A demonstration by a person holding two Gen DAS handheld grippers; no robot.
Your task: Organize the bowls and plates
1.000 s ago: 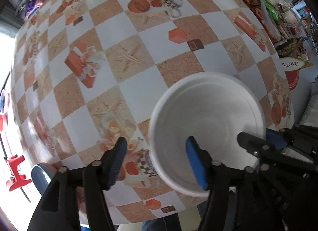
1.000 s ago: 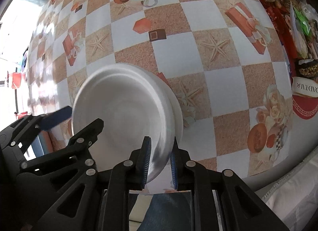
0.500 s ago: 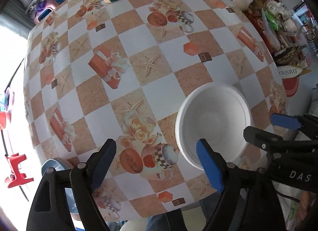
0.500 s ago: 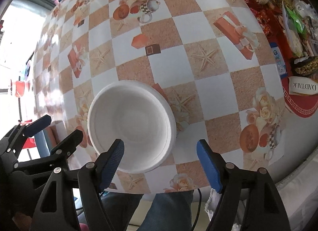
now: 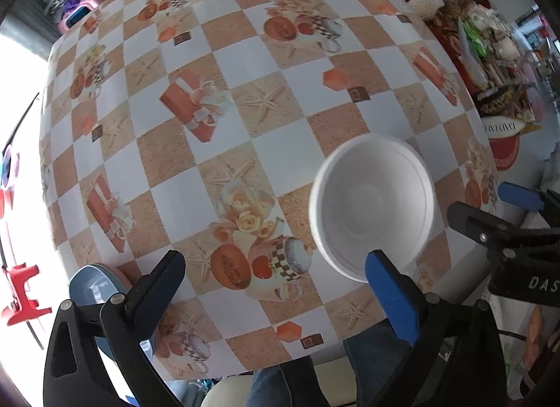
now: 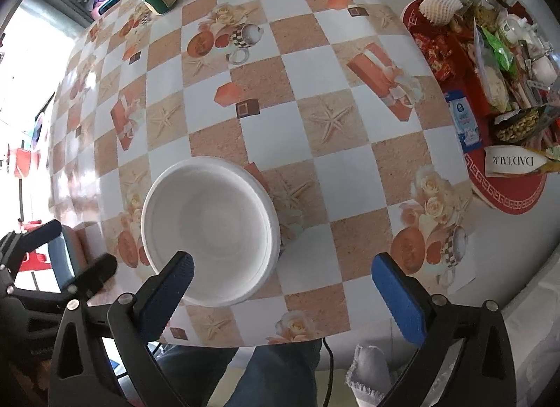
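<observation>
Near the table's (image 6: 315, 127) lower edge, our left gripper (image 5: 276, 288) and right gripper (image 6: 280, 284) have just spread wide, empty; a careless knock could tip the white bowl (image 6: 210, 235) off.

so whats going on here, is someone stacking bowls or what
A person is tidying dishes with a two-finger gripper in each hand. The white foam bowl sits on the checked tablecloth near the table's front edge. The left gripper and right gripper have just been opening and hang above it, holding nothing.
</observation>
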